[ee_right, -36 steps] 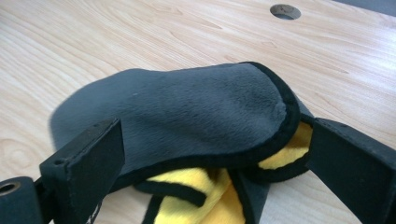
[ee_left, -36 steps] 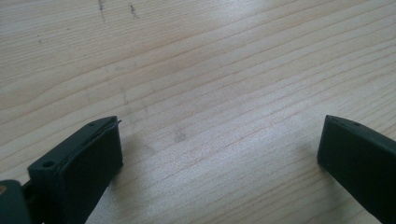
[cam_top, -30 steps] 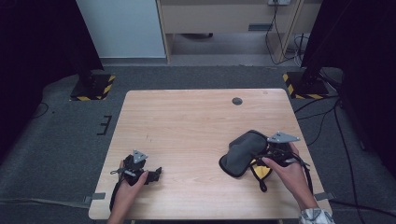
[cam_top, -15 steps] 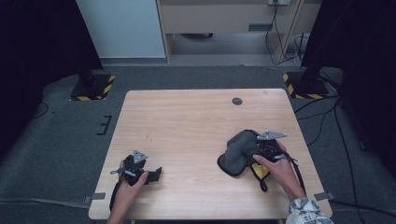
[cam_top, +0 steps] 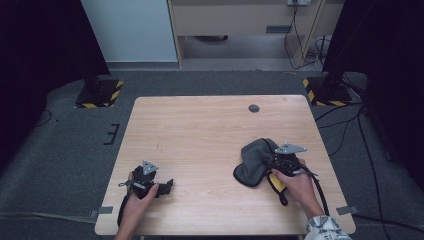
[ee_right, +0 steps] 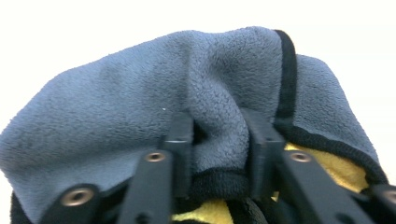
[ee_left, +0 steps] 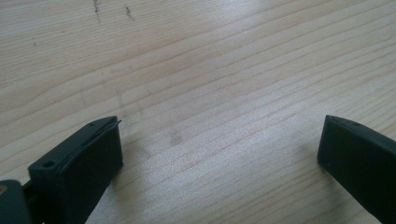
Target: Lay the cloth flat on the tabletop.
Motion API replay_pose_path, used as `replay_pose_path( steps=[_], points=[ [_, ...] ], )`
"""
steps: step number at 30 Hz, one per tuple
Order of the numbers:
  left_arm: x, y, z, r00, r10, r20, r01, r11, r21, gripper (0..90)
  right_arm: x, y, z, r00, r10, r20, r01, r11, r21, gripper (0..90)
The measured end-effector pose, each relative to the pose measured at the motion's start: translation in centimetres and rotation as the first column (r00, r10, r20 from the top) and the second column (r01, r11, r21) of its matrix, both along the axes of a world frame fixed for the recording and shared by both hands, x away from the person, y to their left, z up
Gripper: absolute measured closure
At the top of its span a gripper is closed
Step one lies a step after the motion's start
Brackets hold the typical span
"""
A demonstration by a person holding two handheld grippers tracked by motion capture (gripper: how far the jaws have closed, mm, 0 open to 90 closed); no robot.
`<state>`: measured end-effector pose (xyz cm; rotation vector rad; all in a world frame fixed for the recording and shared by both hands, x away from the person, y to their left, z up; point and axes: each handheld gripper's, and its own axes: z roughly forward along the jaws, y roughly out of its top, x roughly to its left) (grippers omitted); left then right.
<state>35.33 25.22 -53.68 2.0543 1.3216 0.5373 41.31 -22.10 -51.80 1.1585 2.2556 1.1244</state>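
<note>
The bench (cam_top: pixel 210 130) lies open across its middle and far half; the one thing there is a small dark disc (cam_top: pixel 254 108) near the far edge. The grey cloth (cam_top: pixel 252 162) bunches near right, blocking that corner. The left hand-held gripper (cam_top: pixel 167 185) occupies the near-left corner.

Even overhead light falls on the table (cam_top: pixel 210 125) while the room darkens at nine and three o'clock, the right gripper view's background blows out white behind the soft-focus cloth (ee_right: pixel 140 107), and nearby jaws blur.
</note>
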Motion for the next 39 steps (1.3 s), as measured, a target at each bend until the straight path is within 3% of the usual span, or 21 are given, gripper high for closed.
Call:
replay_pose_path(
  steps=[6,11,13,19,25,28,39],
  points=[
    [0.1,-0.1,0.0,1.0,-0.005,0.0,0.005,1.0,-0.001,0.0,-0.3,-0.2,0.2,0.9999,-0.013,0.009,0.013,0.999,0.049,78.0],
    [0.1,-0.1,0.0,1.0,-0.004,0.0,0.004,1.0,0.0,0.0,-0.3,0.3,1.6,0.9997,0.003,0.024,-0.005,0.997,0.081,80.3],
    [0.1,-0.1,0.0,1.0,-0.002,0.0,0.002,1.0,-0.001,0.0,-0.2,1.1,2.6,0.9994,0.018,0.028,-0.021,0.994,0.107,80.7],
    [0.2,-0.3,0.1,1.0,-0.002,-0.003,0.002,1.0,0.005,0.0,-0.1,3.1,4.1,0.998,0.051,0.038,-0.055,0.991,0.12,80.9],
    [0.2,-0.9,0.5,0.9993,-0.038,-0.004,0.038,0.9992,0.014,3.9,0.4,6.1,5.4,0.9969,0.067,0.042,-0.072,0.99,0.122,80.9],
    [0.2,-1.0,1.0,0.9991,-0.035,0.023,0.035,0.9993,-0.014,4.0,0.5,7.4,5.7,0.9968,0.066,0.045,-0.071,0.991,0.116,80.9],
    [0.1,-1.3,2.3,0.993,-0.057,0.104,0.059,0.998,-0.021,4.4,0.7,11.2,5.9,0.9956,0.088,0.033,-0.091,0.988,0.127,80.8]
  ],
)
